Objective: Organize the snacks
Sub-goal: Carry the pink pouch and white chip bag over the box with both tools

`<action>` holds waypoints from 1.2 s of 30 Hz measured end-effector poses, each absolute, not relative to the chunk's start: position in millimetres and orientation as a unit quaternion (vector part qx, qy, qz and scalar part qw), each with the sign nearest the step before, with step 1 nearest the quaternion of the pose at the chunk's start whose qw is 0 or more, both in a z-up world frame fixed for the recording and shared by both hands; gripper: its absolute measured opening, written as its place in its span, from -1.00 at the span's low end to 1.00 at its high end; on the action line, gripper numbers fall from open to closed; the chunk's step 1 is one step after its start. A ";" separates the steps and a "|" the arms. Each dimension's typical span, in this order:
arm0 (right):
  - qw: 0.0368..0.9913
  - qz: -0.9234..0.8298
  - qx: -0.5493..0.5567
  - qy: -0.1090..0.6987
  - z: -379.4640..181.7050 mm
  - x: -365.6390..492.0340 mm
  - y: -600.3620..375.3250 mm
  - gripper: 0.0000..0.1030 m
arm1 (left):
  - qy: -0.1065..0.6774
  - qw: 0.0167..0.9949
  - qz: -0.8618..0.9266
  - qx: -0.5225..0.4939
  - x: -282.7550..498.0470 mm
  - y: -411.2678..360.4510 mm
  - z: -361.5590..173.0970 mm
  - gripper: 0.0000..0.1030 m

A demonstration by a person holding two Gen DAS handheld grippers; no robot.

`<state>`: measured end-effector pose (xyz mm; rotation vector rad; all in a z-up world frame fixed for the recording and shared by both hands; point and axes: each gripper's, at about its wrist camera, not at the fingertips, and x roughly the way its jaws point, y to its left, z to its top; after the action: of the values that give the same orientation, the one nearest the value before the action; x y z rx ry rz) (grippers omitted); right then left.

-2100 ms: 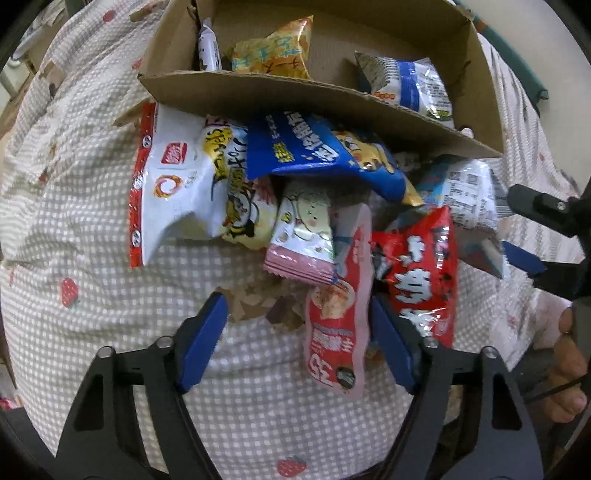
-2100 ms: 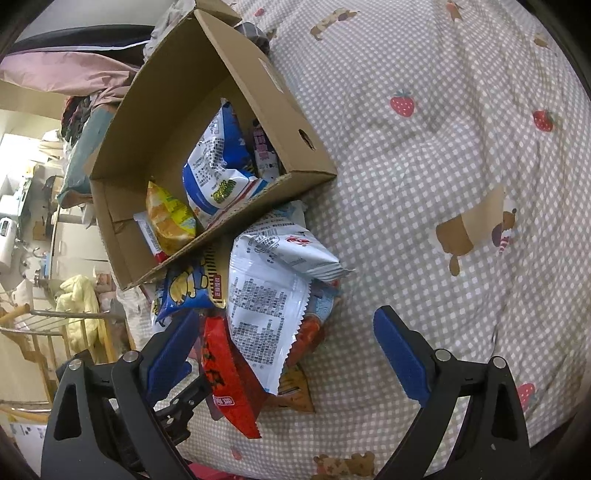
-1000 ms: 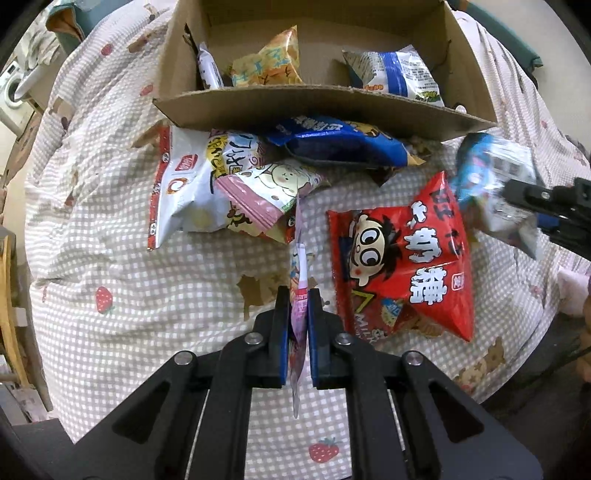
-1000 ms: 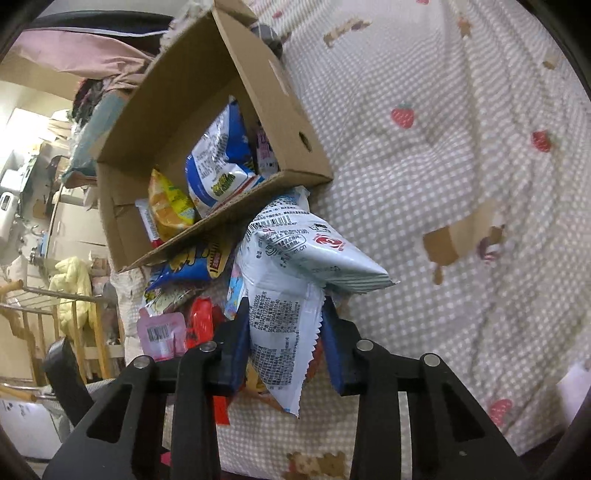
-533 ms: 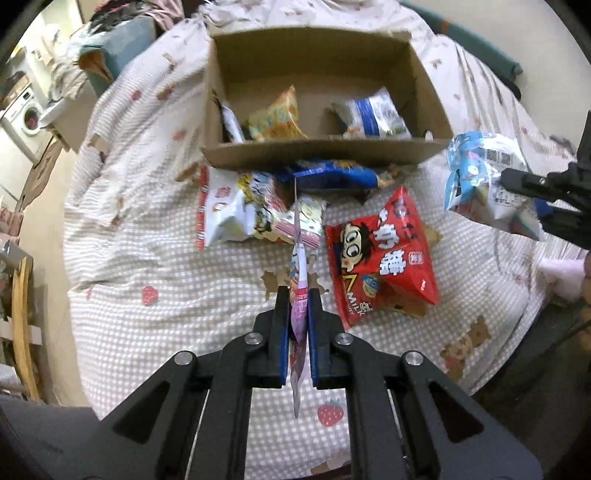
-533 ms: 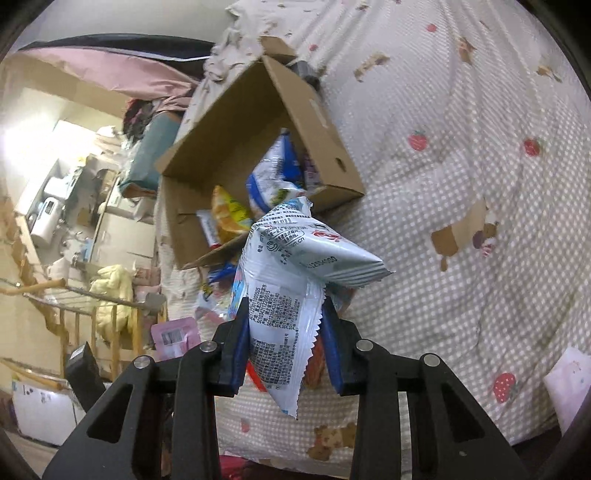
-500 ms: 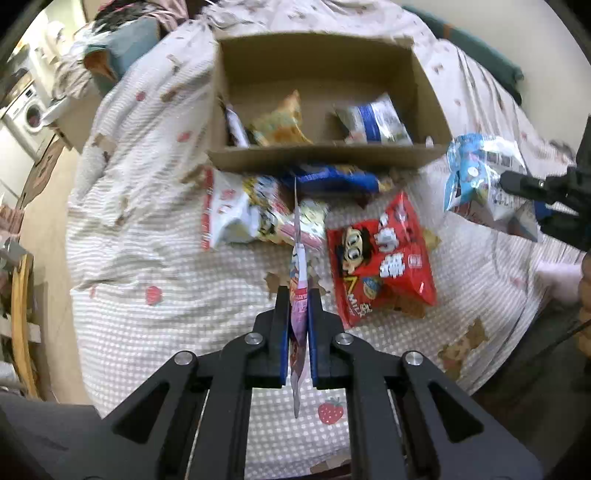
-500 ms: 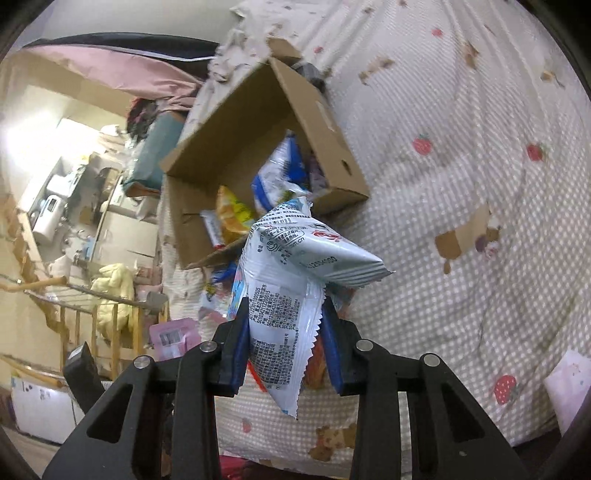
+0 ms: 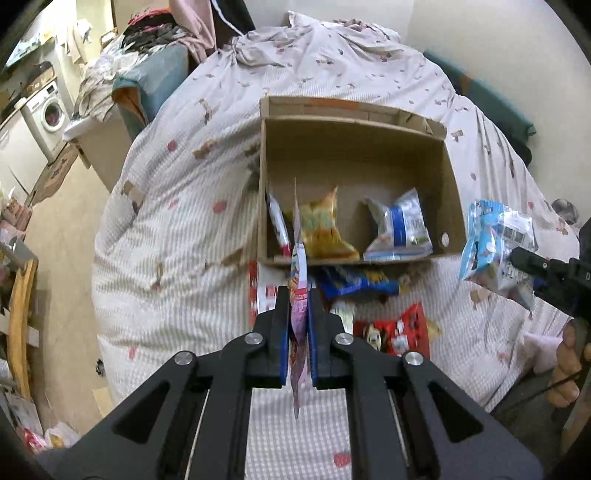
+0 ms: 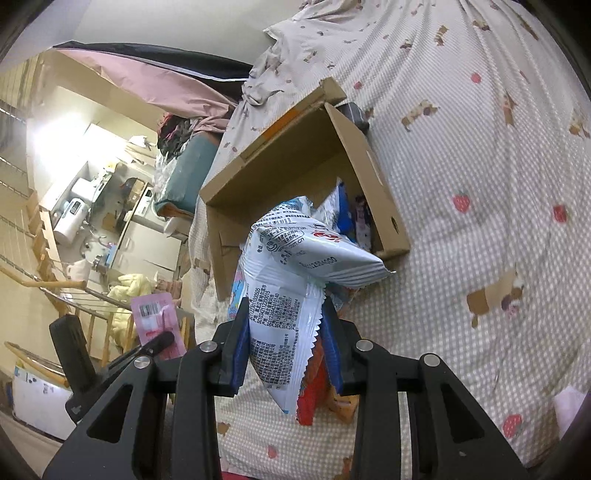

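Note:
In the left wrist view, my left gripper (image 9: pixel 298 299) is shut on a thin pink snack packet (image 9: pixel 299 354), seen edge-on and hanging above the bed. The open cardboard box (image 9: pixel 354 158) beyond holds a yellow packet (image 9: pixel 323 229), a white-blue packet (image 9: pixel 399 229) and a slim packet (image 9: pixel 277 229). A blue packet (image 9: pixel 354 284), a red packet (image 9: pixel 399 332) and a white-red packet (image 9: pixel 263 291) lie in front of the box. My right gripper (image 10: pixel 286 321) is shut on a puffy white printed packet (image 10: pixel 295 280), held in the air near the box (image 10: pixel 376 195).
The box sits on a bed with a checked strawberry-print sheet (image 9: pixel 177 229). Left of the bed are a washing machine (image 9: pixel 51 110), piled clothes (image 9: pixel 147 33) and a wooden rail (image 9: pixel 20 325). A person's hand (image 9: pixel 565 373) shows at the right edge.
Both grippers have risen with their packets still held. The box and the loose snacks now look smaller and farther below, and more of the room shows.

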<state>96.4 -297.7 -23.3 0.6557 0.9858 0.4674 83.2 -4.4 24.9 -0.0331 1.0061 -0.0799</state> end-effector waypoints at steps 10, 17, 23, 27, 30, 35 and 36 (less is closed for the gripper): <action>0.802 0.221 0.304 0.464 -21.0 137.0 -272.7 -0.30 | 0.470 0.881 -0.047 0.004 135.9 -13.2 25.2 -0.88; 0.803 0.229 0.284 0.471 -17.7 169.3 -250.3 -0.30 | 0.464 0.884 -0.053 0.028 171.1 -22.3 18.7 -0.88; 0.808 0.229 0.259 0.476 -19.2 199.0 -234.1 -0.30 | 0.449 0.892 -0.040 0.035 192.9 -17.7 8.8 -0.88; 0.810 0.230 0.240 0.482 -27.3 212.5 -227.7 -0.30 | 0.456 0.889 -0.038 0.025 201.9 -12.3 -1.2 -0.88; 0.805 0.229 0.252 0.487 -38.7 216.5 -229.8 -0.30 | 0.445 0.895 -0.030 0.016 207.9 -9.8 -4.1 -0.88; 0.802 0.223 0.262 0.488 -49.0 222.3 -232.3 -0.30 | 0.445 0.895 -0.026 -0.004 215.3 -9.9 -12.2 -0.88; 0.801 0.222 0.265 0.488 -50.6 222.6 -232.9 -0.29 | 0.447 0.894 -0.027 -0.008 216.6 -10.1 -14.4 -0.88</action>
<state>222.6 -232.9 -50.6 0.5690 1.0465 0.4752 216.6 -10.1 -14.4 -0.0156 0.9271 -0.0561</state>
